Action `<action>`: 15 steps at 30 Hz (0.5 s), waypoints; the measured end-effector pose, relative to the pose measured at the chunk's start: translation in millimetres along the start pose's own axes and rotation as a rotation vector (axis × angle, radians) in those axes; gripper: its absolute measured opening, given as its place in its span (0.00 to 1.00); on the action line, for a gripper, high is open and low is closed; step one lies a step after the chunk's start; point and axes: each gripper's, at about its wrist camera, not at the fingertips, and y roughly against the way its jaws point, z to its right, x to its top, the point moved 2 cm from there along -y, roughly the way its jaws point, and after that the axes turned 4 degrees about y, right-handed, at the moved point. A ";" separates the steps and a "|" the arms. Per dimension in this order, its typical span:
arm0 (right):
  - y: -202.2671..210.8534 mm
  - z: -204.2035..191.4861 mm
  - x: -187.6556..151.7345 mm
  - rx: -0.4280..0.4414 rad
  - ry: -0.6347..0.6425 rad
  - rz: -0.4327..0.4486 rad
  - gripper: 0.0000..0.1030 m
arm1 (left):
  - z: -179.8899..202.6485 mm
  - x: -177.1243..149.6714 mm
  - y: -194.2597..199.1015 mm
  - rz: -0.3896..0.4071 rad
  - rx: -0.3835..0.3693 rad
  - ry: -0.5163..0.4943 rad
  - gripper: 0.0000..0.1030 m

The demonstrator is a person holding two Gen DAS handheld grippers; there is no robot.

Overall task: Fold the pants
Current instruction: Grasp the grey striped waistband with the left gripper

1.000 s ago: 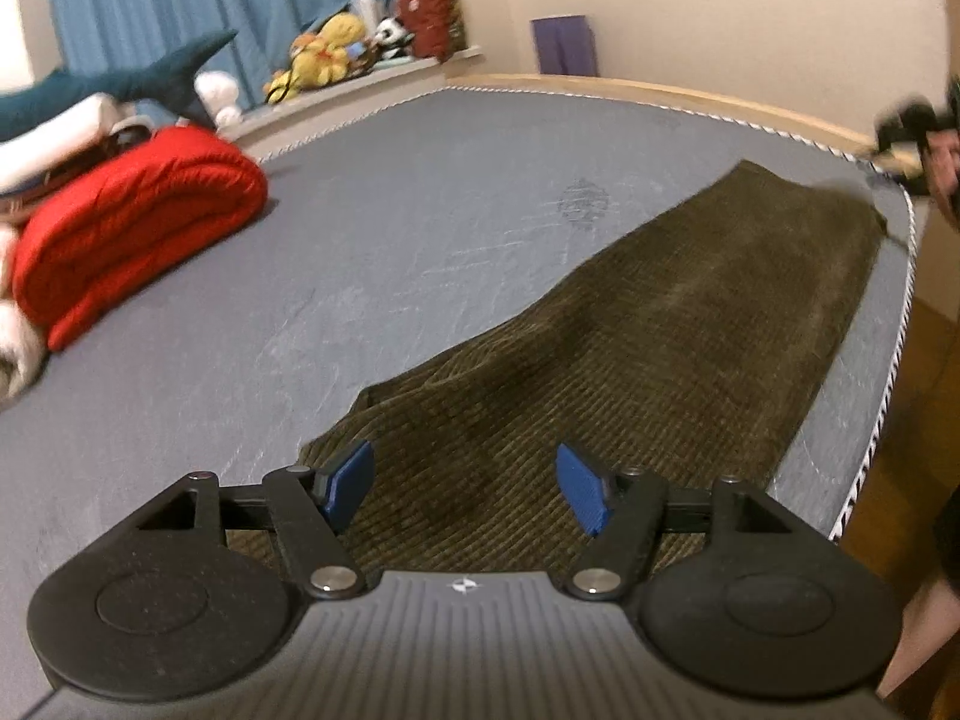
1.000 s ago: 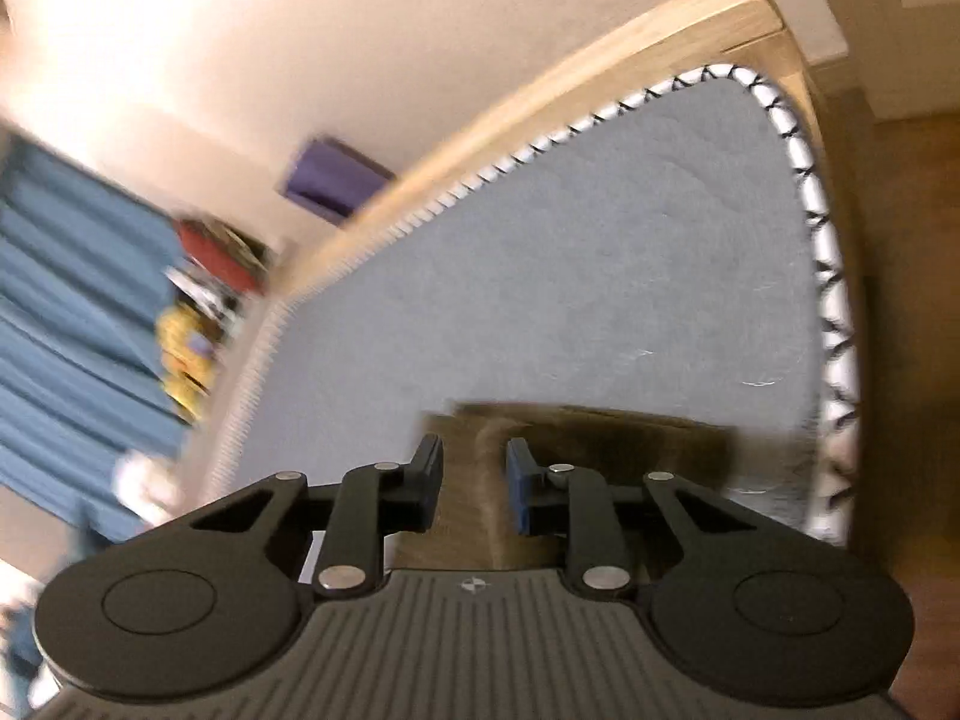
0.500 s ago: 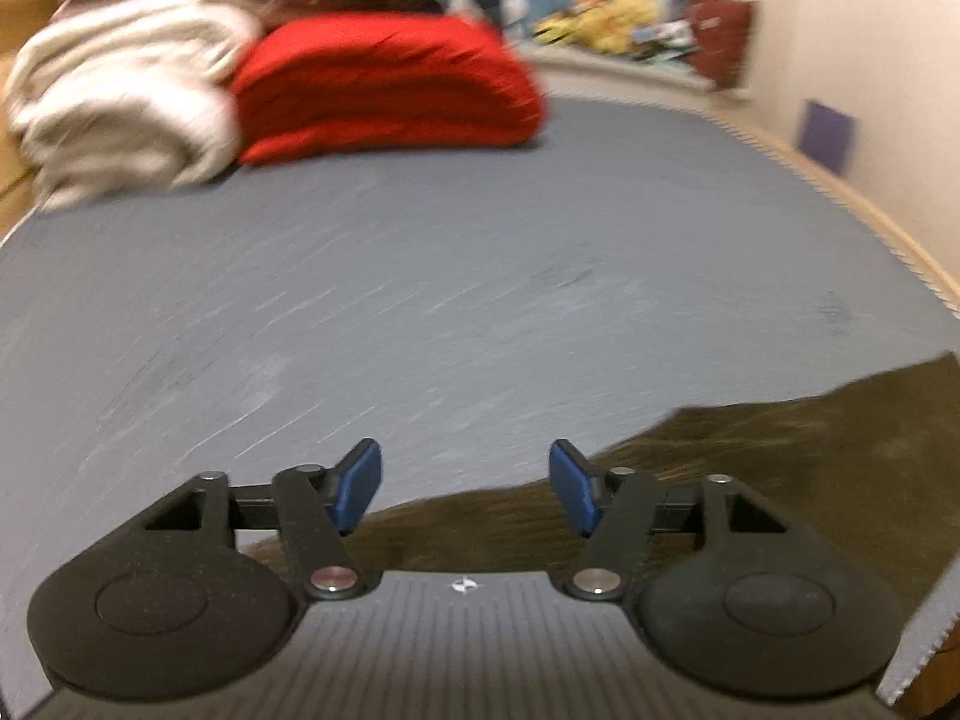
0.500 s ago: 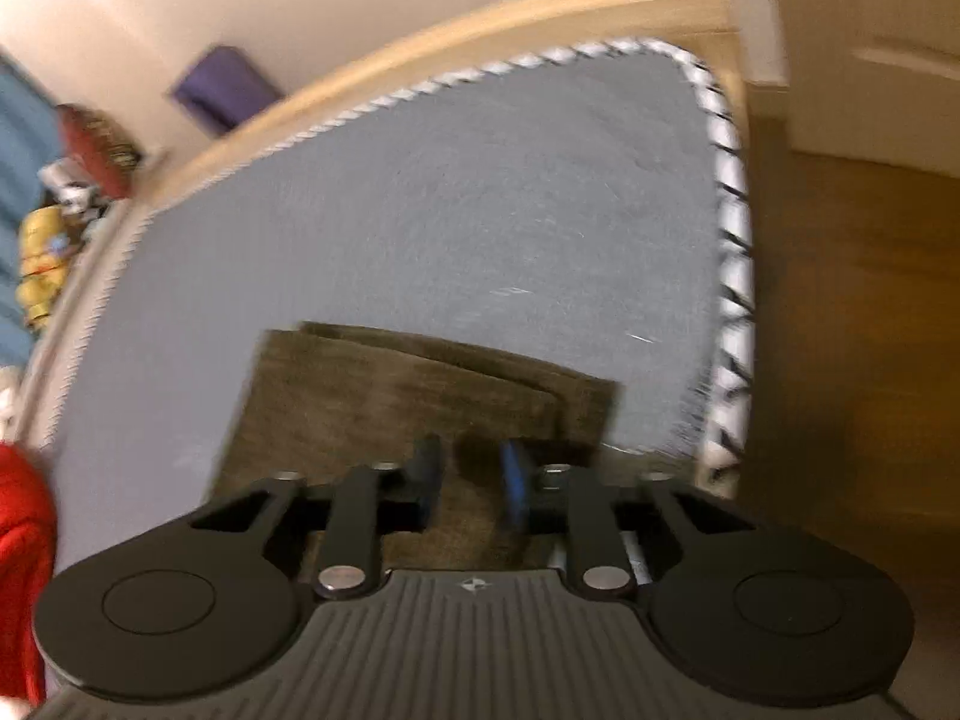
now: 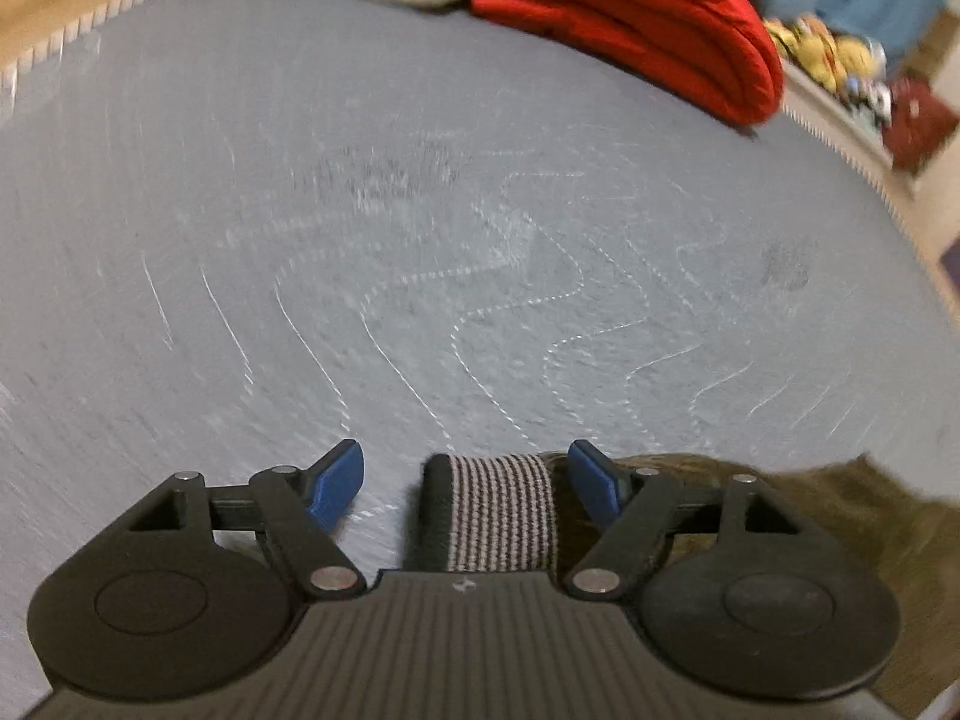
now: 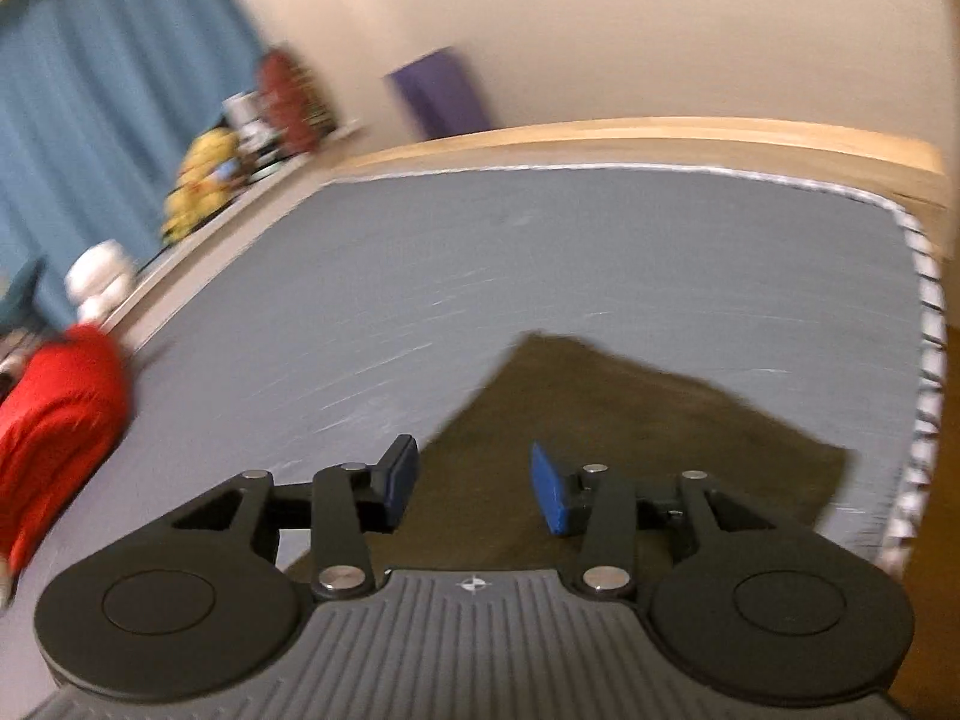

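In the left wrist view the left gripper [image 5: 465,477] has its jaws standing wide apart, having just been opening, and a striped elastic band [image 5: 501,519], which looks like the waistband of the pants [image 5: 798,516], lies between the blue pads without either pad pressing on it. The olive corduroy spreads away to the right of that band along the near edge of the grey mattress [image 5: 420,210]. In the right wrist view the right gripper [image 6: 474,477] has also just been opening; its jaws are parted and hold nothing, hovering over the pants [image 6: 630,420], which lie flat near the right edge of the mattress [image 6: 540,252], their far corner pointing toward the wooden bed frame [image 6: 660,141]. This reads as a re-grip between folds: one pass looks laid down and both claws are seeking new holds. Next, the left likely needs to close on the waistband, the right on a matching edge. Farther off sit a red folded blanket [image 5: 636,18] and blue curtain [image 6: 108,96].
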 end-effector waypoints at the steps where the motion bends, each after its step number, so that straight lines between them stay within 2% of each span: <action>1: -2.8 -9.7 -2.2 0.021 0.020 -0.009 0.43 | -2.6 -2.7 -1.6 -0.015 -0.031 0.030 0.77; 3: -4.7 -25.9 -5.3 0.046 0.049 -0.022 0.43 | -2.7 -5.4 -6.7 -0.047 -0.085 0.059 0.76; 4: -6.2 -33.0 -7.4 0.059 0.062 -0.029 0.43 | -0.5 -7.9 -7.2 -0.051 -0.084 0.049 0.75; 6: -7.8 -42.6 -10.2 0.075 0.079 -0.034 0.43 | 5.6 -11.0 -3.8 -0.034 -0.050 -0.032 0.67; 7: -6.8 -48.4 -11.5 0.080 0.088 -0.035 0.43 | 6.6 -11.4 1.7 -0.020 -0.037 -0.053 0.54; 8: -6.8 -53.4 -13.0 0.083 0.096 -0.037 0.43 | 5.8 -9.8 9.7 -0.003 -0.027 -0.054 0.48; 10: -4.8 -62.7 -14.3 0.087 0.100 -0.039 0.43 | 10.7 -9.5 38.1 0.086 -0.008 -0.006 0.44; 12: -3.6 -68.9 -16.9 0.090 0.103 -0.038 0.43 | 12.1 -19.4 66.0 0.162 0.042 0.062 0.43; 13: -3.0 -70.0 -17.0 0.088 0.106 -0.036 0.43 | 16.2 -25.7 67.4 0.164 0.076 0.032 0.45; 14: -1.7 -70.3 -19.4 0.085 0.110 -0.035 0.43 | 21.9 -32.3 58.4 0.126 0.121 -0.033 0.48; 15: -2.2 -69.8 -20.3 0.080 0.113 -0.036 0.43 | 23.7 -36.5 44.0 0.055 0.157 -0.079 0.52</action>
